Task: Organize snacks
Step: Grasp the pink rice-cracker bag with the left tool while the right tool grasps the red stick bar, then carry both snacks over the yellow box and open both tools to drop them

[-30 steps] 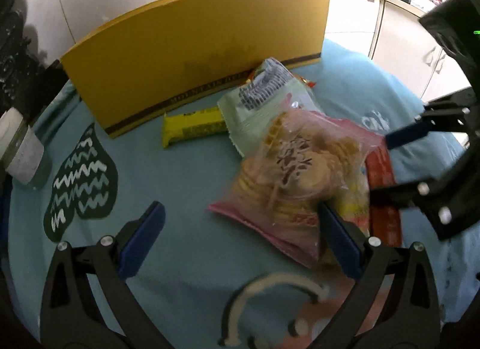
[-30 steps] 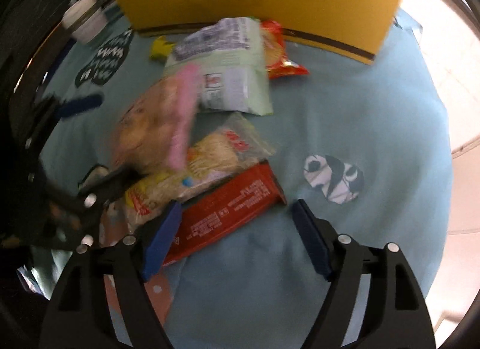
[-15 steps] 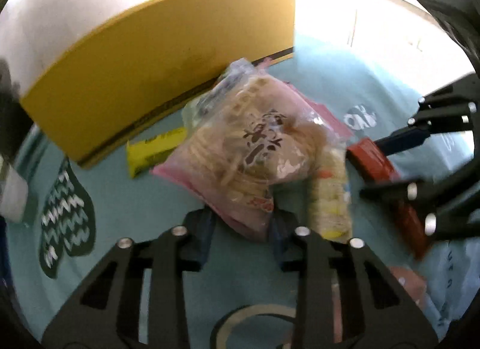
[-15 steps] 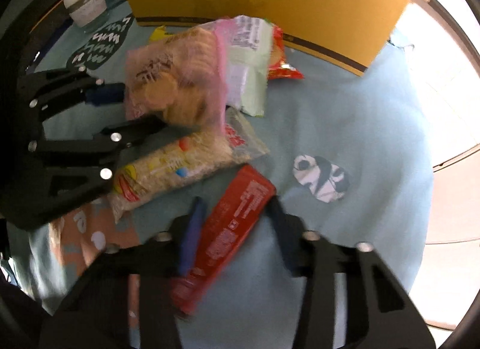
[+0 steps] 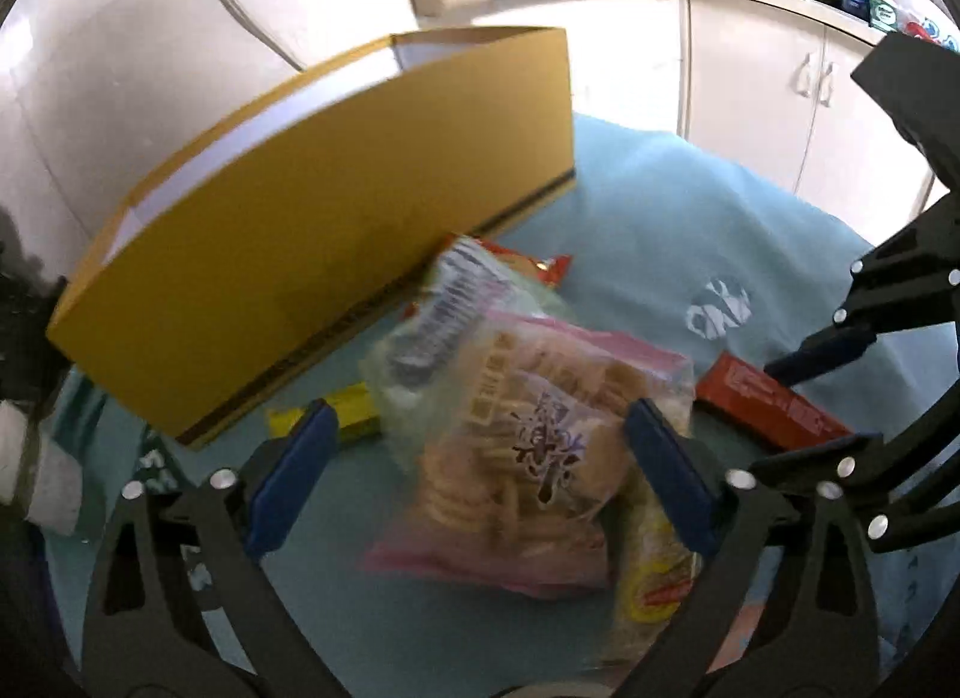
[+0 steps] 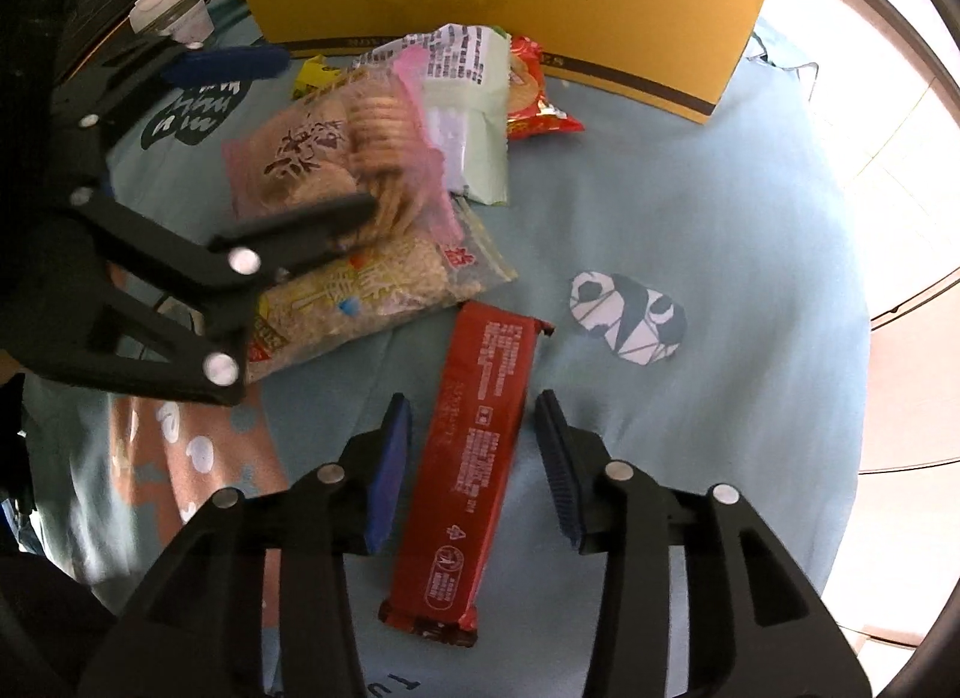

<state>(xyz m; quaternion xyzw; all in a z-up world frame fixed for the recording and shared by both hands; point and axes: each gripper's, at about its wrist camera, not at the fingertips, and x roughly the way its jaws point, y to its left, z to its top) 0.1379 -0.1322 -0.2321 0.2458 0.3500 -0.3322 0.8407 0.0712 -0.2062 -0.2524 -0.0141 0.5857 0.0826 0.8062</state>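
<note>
My left gripper [image 5: 480, 476] is open, its blue pads on either side of a pink bag of round biscuits [image 5: 528, 464]; that bag also shows in the right wrist view [image 6: 336, 152]. My right gripper [image 6: 474, 464] is open around a long red snack bar [image 6: 474, 458] lying on the cloth, pads apart from its sides. A yellow bag of crackers [image 6: 372, 290], a pale green packet [image 6: 468, 116], a small red packet [image 6: 534, 98] and a yellow bar [image 5: 342, 416] lie beside them. A yellow box [image 5: 312, 230] stands behind, open at the top.
A light blue cloth [image 6: 690, 206] with panda prints covers the table. A white cup [image 6: 168, 14] stands at the far left. White cabinets [image 5: 798, 92] lie beyond the table's far edge.
My left gripper was shut on the pink biscuit bag half a second ago and has opened; the bag now lies lower. My right gripper has closed in around the red bar.
</note>
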